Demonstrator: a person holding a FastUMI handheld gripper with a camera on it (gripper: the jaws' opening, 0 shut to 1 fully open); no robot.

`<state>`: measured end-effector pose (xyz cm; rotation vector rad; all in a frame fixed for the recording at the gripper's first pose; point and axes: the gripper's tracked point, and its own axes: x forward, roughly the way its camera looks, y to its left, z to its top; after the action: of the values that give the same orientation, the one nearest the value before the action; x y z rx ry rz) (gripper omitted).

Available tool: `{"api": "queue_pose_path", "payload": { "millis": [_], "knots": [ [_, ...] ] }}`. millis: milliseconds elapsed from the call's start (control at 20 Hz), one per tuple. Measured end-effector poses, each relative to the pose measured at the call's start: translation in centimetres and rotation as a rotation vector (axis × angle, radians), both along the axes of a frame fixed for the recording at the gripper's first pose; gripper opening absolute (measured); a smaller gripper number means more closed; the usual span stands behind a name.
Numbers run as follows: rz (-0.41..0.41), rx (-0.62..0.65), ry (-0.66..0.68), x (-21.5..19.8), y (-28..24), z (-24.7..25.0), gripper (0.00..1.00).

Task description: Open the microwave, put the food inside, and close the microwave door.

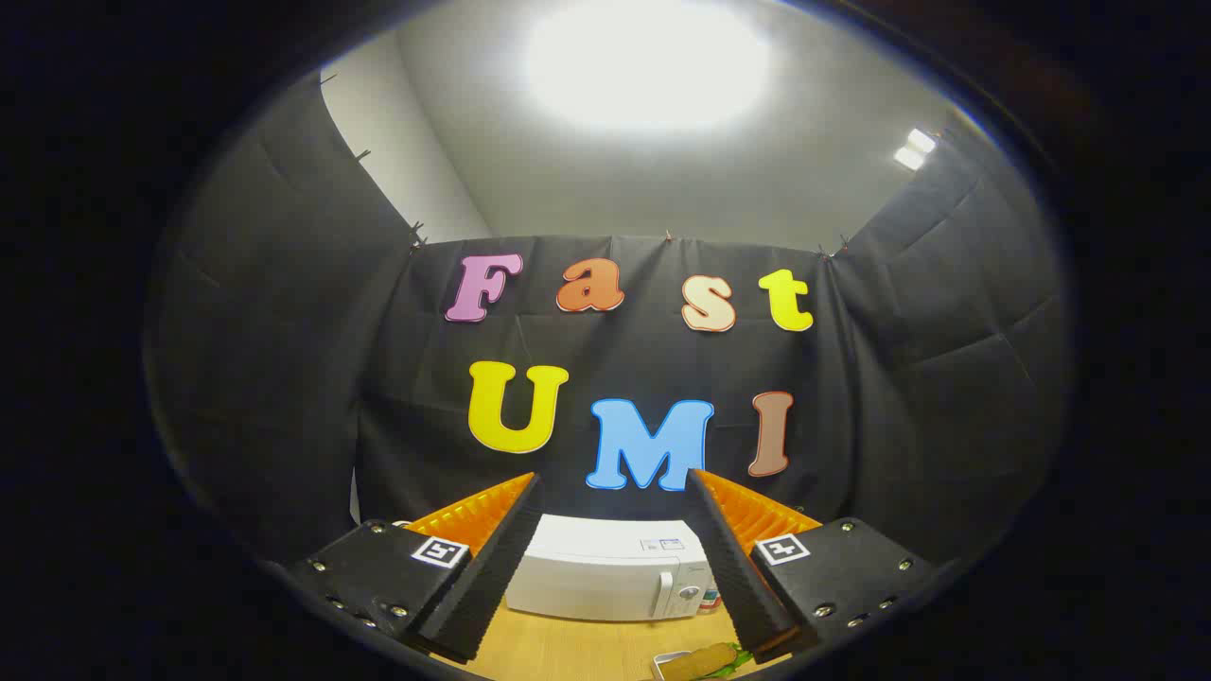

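A white microwave [605,567] stands at the back of the wooden table against the booth's cloth wall. Its door is closed and its control panel with a knob [689,594] is on the right side. My gripper [615,492] is open with nothing between its fingers. It is held well back from the microwave and above the table, so the microwave shows in the gap between the two fingers. A white dish of breaded food on green leaves [702,662] sits on the table close below, just inside the right finger [733,558].
The wooden table [577,648] stretches from the microwave toward me. Black cloth walls close the booth behind the microwave and on both sides. A small object stands right of the microwave, partly hidden by the right finger.
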<state>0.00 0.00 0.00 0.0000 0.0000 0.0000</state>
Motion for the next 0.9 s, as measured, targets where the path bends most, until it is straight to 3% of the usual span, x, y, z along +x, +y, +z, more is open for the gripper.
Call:
{"api": "queue_pose_path", "payload": {
  "millis": [900],
  "knots": [
    [-0.004, 0.005, 0.045, 2.4, -1.4, -2.7, 0.95]
  ]
}}
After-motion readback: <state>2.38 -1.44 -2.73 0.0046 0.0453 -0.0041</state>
